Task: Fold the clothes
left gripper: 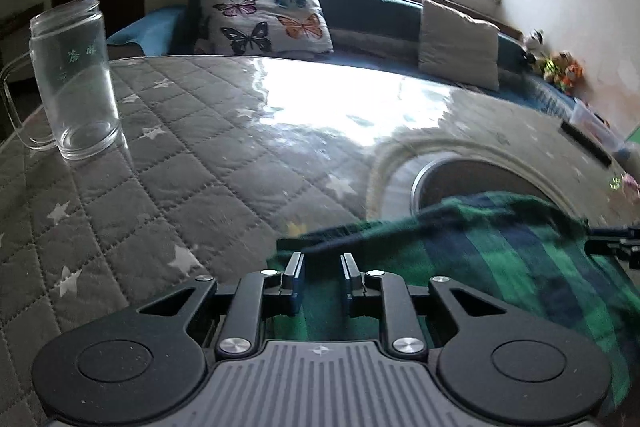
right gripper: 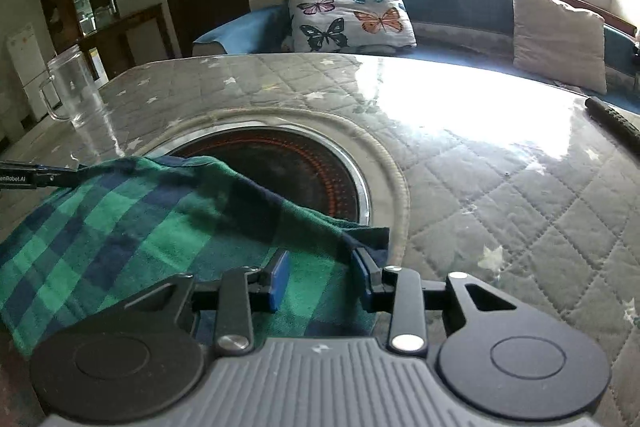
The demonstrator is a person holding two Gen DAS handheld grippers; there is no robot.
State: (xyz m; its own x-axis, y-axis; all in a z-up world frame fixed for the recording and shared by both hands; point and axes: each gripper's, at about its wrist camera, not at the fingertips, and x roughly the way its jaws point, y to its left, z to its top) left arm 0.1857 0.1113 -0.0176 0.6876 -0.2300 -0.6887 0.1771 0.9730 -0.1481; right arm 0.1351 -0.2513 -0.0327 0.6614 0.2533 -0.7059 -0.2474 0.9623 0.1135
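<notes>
I hold one tool in each hand above a quilted grey surface printed with white stars and covered by a glossy clear sheet. My left tool has its two blue-padded fingers set a narrow gap apart, with nothing pinched between them. Directly under and just ahead of its tips lies the near left edge of a green and navy plaid cloth, which spreads away to that tool's right. My right tool stands wider; its fingers straddle the cloth's near right part, and the right finger sits just beside a raised navy corner, though I cannot tell whether it touches. From the right tool, the plaid cloth runs off to the left, so its long axis lies crosswise, from one tool to the other, with a loose fold ridge crossing it. Each tool is closest to its own end of the near edge, which I judge suits a two-handed pinch and a lift away from me. Just beyond the cloth, ahead of both tools, a round recessed burner with a metal rim sits in the surface, partly covered by the fabric. A clear glass mug stands far ahead to the left, well apart from the cloth. A dark remote control lies far to the right.
</notes>
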